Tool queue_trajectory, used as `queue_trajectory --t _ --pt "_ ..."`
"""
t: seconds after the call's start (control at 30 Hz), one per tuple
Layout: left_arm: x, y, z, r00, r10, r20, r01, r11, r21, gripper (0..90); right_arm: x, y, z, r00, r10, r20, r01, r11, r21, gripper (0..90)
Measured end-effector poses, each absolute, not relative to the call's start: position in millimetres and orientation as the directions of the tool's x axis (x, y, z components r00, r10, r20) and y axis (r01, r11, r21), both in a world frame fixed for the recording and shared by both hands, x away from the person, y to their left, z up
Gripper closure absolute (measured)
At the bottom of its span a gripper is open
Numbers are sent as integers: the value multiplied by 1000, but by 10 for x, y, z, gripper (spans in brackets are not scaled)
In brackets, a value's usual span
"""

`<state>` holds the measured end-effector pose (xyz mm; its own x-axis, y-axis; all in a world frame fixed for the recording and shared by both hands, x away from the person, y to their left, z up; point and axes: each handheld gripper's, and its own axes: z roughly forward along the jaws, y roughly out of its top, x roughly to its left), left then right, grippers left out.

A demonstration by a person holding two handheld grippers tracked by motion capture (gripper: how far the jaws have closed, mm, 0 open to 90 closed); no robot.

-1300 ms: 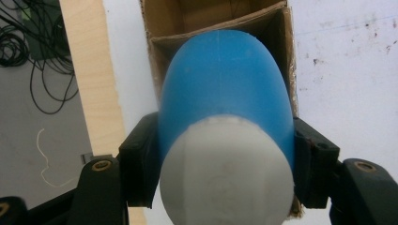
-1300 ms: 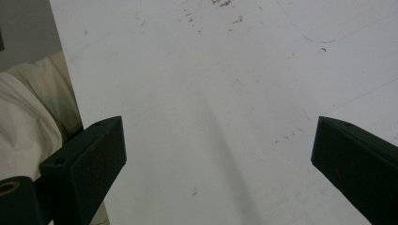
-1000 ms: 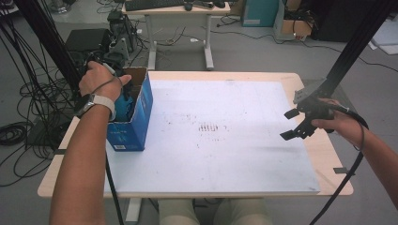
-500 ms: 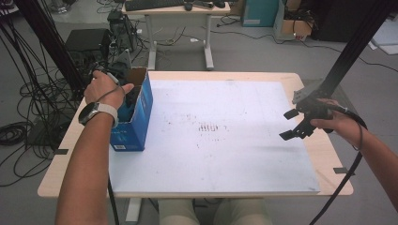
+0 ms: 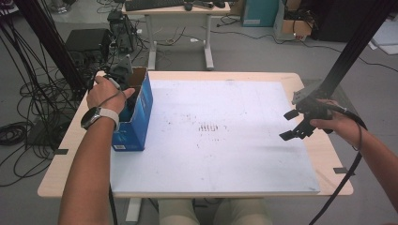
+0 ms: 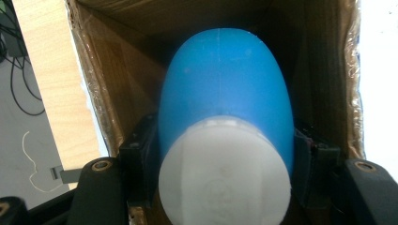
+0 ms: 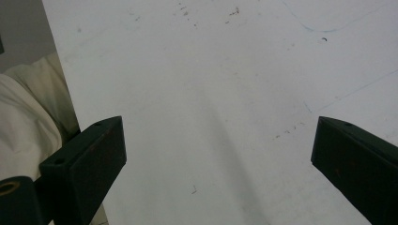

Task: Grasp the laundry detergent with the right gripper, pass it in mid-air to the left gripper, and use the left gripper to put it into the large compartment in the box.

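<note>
While R gripper idles agape, L gripper, clamping blue bottle, sank deeper into box.

We see our left gripper clamped on a blue bottle, one black jaw pressed to each of its sides just above its white cap, which faces us. The bottle points away down into an open cardboard box, whose brown inner walls surround it. Beside the box on the left lies a strip of wooden table, with grey floor and cables beyond.
</note>
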<state>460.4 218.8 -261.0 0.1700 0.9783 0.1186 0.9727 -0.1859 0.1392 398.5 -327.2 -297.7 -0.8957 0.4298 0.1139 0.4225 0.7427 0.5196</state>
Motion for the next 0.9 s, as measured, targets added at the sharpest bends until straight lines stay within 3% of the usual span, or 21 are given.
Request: queue_trajectory --t 0.9 --pt "4581 2172 -2622 177 976 126 969 -195 151 374 3972 -3261 -2968 -896 430 108 418 740 527 37"
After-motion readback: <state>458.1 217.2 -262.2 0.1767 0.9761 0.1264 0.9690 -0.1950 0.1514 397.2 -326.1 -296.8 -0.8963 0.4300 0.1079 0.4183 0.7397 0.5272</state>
